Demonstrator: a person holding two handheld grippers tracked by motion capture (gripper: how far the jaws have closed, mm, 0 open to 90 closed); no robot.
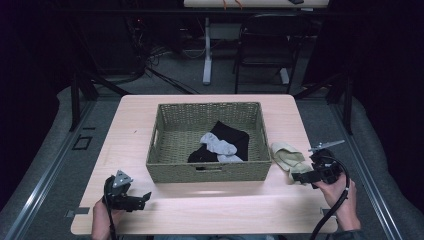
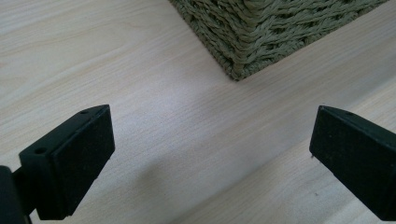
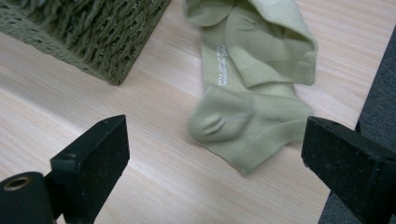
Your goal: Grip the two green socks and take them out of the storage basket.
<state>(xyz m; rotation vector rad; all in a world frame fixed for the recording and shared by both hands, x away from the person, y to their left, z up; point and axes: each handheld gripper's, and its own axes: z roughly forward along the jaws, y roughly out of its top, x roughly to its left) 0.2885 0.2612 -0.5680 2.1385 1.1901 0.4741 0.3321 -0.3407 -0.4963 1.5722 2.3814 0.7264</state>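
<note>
Both grippers' jaws gape wide, empty; right gripper (image 3: 215,154) seemingly above socks (image 3: 254,88).

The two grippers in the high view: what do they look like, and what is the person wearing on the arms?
Both the left gripper and the right gripper are black, each with two blocky, square-ended jaws. The left one carries a grey three-cornered plate on top. A black cable trails from the right one. A dark sleeve cuff shows at the right wrist.

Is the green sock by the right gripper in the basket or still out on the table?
Out. The green sock lies crumpled on the table, just past the basket's right side.
</note>
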